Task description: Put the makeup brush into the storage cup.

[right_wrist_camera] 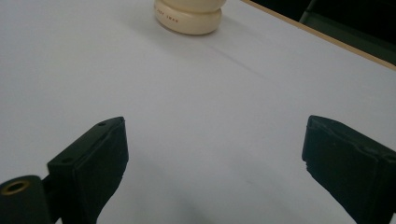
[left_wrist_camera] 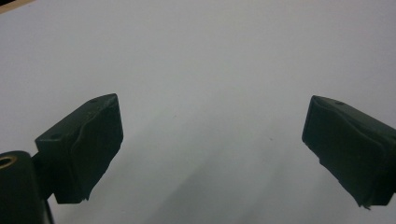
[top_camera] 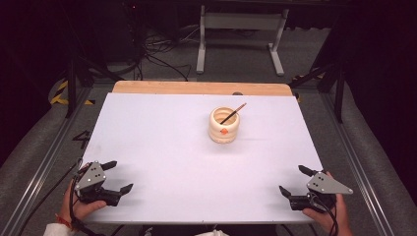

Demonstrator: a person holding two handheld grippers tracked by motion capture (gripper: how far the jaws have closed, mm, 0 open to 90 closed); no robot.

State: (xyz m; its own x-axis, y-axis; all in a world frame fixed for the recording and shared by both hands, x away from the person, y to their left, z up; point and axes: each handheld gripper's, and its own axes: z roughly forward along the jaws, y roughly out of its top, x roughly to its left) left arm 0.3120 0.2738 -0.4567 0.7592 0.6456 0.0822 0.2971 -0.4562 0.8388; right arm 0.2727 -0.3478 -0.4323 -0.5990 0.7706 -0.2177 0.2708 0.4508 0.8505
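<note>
A: Start at the lower left of the high view. What is the left gripper [top_camera: 121,176] doing?

B: It sits near the table's [top_camera: 162,147] near edge, jaws spread wide, nothing between them. In the left gripper view the left gripper [left_wrist_camera: 212,135] looks over bare white tabletop, so I judge it parked clear of the work.

A: And toward the middle?

B: Right of centre, in the upper half of the frame, stands a cream ribbed pot [top_camera: 224,125] with a thin dark stick [top_camera: 233,113] leaning in it, its tip poking past the rim to the upper right. The pot is well apart from both grippers.

A: Lower right?

B: The right gripper [top_camera: 295,180] mirrors the left: wide, empty. Its own view puts the pot's base [right_wrist_camera: 187,17] at the top, so it seems aimed that way, probably to reach first.
</note>
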